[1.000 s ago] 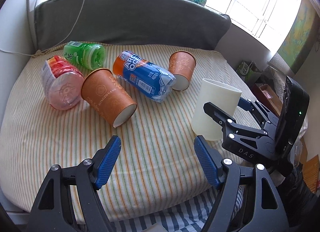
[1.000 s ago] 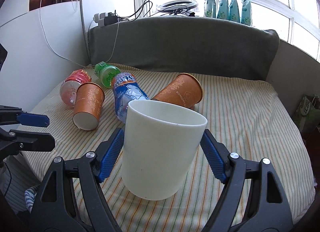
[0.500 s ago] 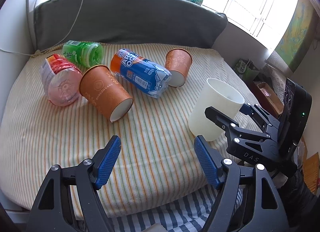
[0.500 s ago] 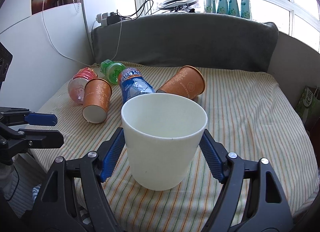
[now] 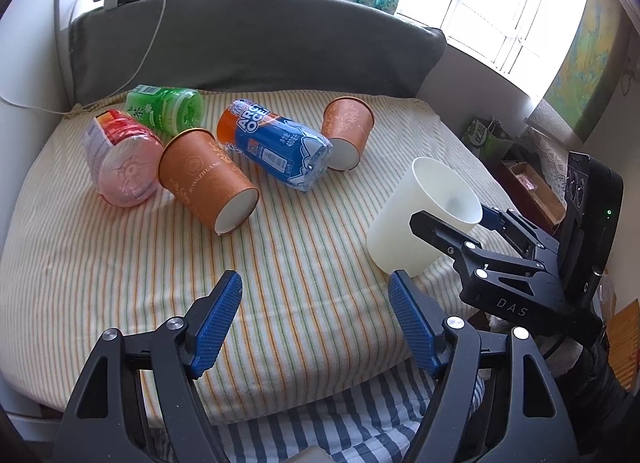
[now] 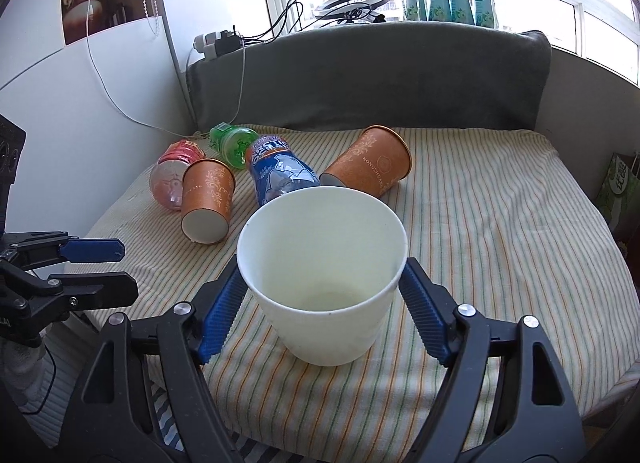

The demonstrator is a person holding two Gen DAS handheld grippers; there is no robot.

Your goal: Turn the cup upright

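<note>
A cream-white cup (image 6: pixel 322 275) is held between the blue pads of my right gripper (image 6: pixel 322 303), mouth up and nearly upright, its base at or just above the striped cloth. In the left wrist view the same cup (image 5: pixel 416 219) tilts a little to the right in my right gripper (image 5: pixel 452 223). My left gripper (image 5: pixel 314 319) is open and empty over the front of the bed; it also shows in the right wrist view (image 6: pixel 96 267) at the left edge.
Two orange paper cups (image 5: pixel 206 179) (image 5: pixel 348 131) lie on their sides on the striped cloth (image 5: pixel 120 263). Blue (image 5: pixel 276 145), green (image 5: pixel 164 107) and red (image 5: pixel 118 159) bottles lie beside them. A grey cushion (image 5: pixel 256 47) stands behind.
My right gripper has turned the white cup from tilted to nearly upright and lowered it toward the cloth. The left gripper has stayed open in place.
</note>
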